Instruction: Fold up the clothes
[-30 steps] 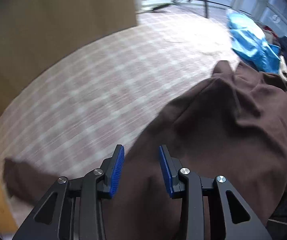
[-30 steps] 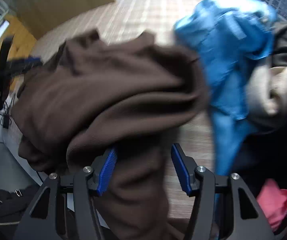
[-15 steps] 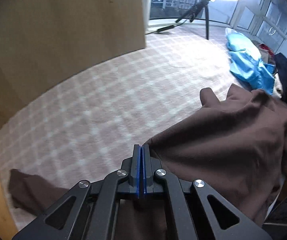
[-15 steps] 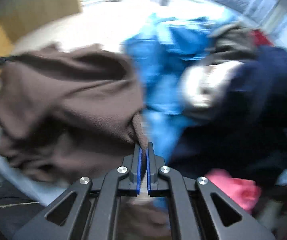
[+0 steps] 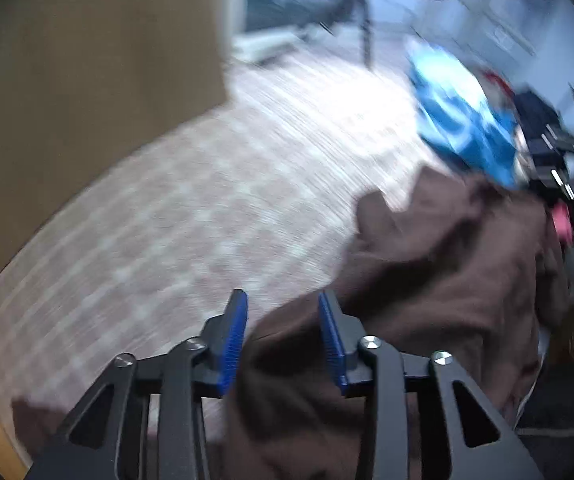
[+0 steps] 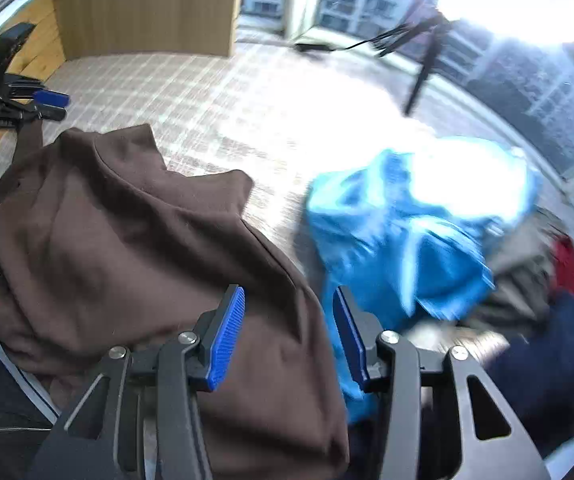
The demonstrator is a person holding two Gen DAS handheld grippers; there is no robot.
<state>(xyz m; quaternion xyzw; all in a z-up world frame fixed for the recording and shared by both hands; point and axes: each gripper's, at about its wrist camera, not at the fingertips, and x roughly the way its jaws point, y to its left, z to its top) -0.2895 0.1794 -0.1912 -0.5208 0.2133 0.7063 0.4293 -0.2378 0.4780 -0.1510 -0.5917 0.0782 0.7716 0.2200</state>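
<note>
A brown garment point(image 6: 127, 240) lies crumpled on the checked table cloth point(image 6: 215, 112), part of it hanging over the near edge. It also shows in the left wrist view point(image 5: 439, 280). My left gripper point(image 5: 283, 340) is open, its blue pads apart over the garment's near edge. It also shows in the right wrist view point(image 6: 43, 104) at the far left. My right gripper point(image 6: 289, 332) is open above the garment's right edge, beside a blue garment point(image 6: 419, 232).
A pile of clothes lies at the right: the blue garment point(image 5: 463, 120), a dark navy one point(image 6: 547, 368), a red one point(image 6: 567, 264) and a pink one point(image 5: 563, 220). A wooden panel point(image 5: 87, 80) stands behind the table. A tripod point(image 6: 423, 52) stands by the bright window.
Both grippers were shut on the brown garment half a second ago and are open now. The garment has dropped onto the table. Both views have swung upward.
</note>
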